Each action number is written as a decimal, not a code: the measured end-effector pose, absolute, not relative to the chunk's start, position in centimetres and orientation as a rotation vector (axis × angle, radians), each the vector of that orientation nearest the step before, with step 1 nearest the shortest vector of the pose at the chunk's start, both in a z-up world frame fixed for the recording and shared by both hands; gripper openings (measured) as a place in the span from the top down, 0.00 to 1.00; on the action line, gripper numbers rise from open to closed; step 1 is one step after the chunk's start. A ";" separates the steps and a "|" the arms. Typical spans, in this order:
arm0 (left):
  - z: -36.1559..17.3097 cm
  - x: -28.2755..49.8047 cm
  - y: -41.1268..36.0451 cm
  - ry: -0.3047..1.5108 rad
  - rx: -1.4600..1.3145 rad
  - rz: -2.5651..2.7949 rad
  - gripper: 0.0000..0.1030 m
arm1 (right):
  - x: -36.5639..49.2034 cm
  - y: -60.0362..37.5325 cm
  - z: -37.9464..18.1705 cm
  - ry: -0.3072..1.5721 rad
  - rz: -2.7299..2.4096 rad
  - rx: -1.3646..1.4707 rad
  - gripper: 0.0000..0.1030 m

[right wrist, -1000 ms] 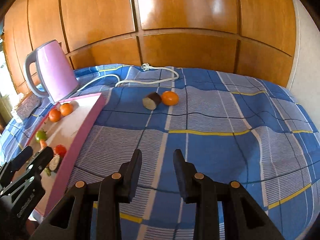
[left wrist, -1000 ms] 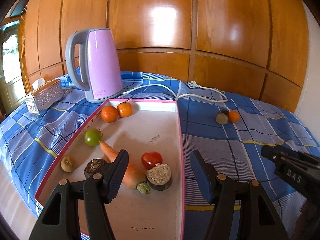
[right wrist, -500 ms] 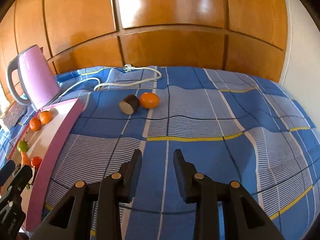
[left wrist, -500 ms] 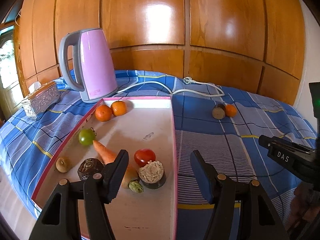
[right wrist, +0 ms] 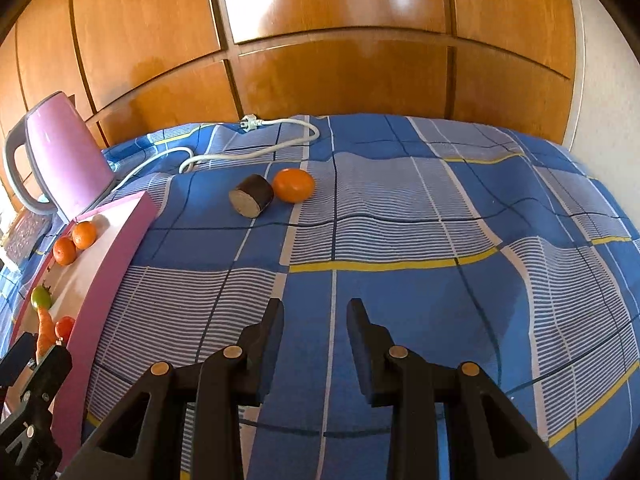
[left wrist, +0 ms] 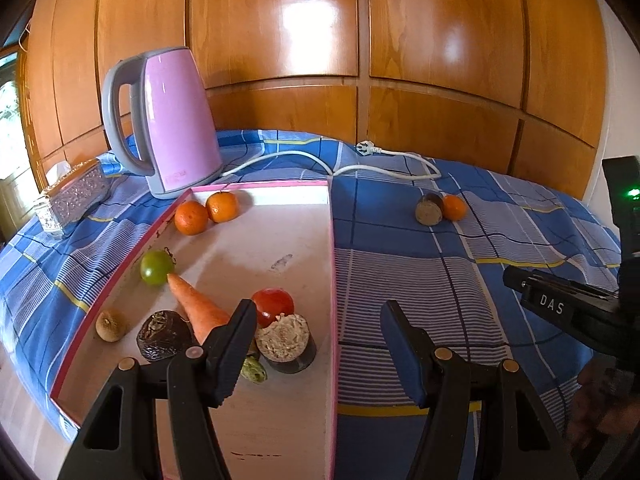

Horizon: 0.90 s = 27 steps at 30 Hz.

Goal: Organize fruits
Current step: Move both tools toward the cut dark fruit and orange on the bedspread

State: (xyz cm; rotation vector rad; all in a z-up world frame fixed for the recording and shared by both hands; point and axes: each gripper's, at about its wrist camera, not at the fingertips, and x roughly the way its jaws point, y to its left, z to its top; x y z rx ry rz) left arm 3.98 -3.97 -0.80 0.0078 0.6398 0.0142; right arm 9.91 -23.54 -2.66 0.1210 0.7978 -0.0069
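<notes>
A pink-rimmed white tray (left wrist: 331,264) holds two oranges (left wrist: 191,218), a green tomato (left wrist: 156,267), a carrot (left wrist: 198,308), a red tomato (left wrist: 274,302) and dark cut pieces (left wrist: 286,342). My left gripper (left wrist: 318,310) hovers open over the tray's near right rim with nothing between its fingers. On the blue checked cloth lie an orange (right wrist: 294,185) and a dark cut piece (right wrist: 251,200), touching each other. My right gripper (right wrist: 315,308) hangs over bare cloth well short of them, its jaws a narrow gap apart and empty.
A pink kettle (left wrist: 176,120) stands behind the tray, its white cord and plug (right wrist: 256,124) trailing across the cloth behind the loose fruit. A silver tissue box (left wrist: 74,196) sits far left. Wooden panels close off the back. The right gripper's black body (left wrist: 560,308) shows at the right edge.
My right gripper has drifted and rolled slightly, so the loose orange and cut piece now sit further left in its view. The left gripper has barely moved. Nothing was taken or let go.
</notes>
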 end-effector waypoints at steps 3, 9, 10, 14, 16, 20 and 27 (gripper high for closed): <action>-0.9 4.0 -4.0 0.645 0.000 0.000 0.37 | 10.2 -23.7 -2.8 0.805 -0.009 0.132 0.68; -0.7 3.7 -4.4 0.635 0.011 -0.034 0.39 | 10.5 -24.1 -2.8 0.798 -0.016 0.152 0.68; -0.6 3.6 -4.5 0.628 0.010 -0.040 0.40 | 10.5 -24.1 -2.7 0.797 -0.016 0.154 0.68; -0.3 3.9 -4.8 0.626 -0.001 -0.073 0.49 | 11.1 -24.6 -2.9 0.799 -0.017 0.191 0.68; -0.3 4.4 -5.0 0.642 -0.013 -0.088 0.53 | 11.3 -24.8 -2.9 0.798 -0.015 0.212 0.68; -0.5 5.6 -5.7 0.679 -0.047 -0.111 0.59 | 11.6 -25.2 -2.8 0.797 0.000 0.251 0.68; 0.0 8.3 -7.6 0.699 -0.065 -0.141 0.60 | 12.7 -26.3 -2.6 0.810 0.043 0.357 0.68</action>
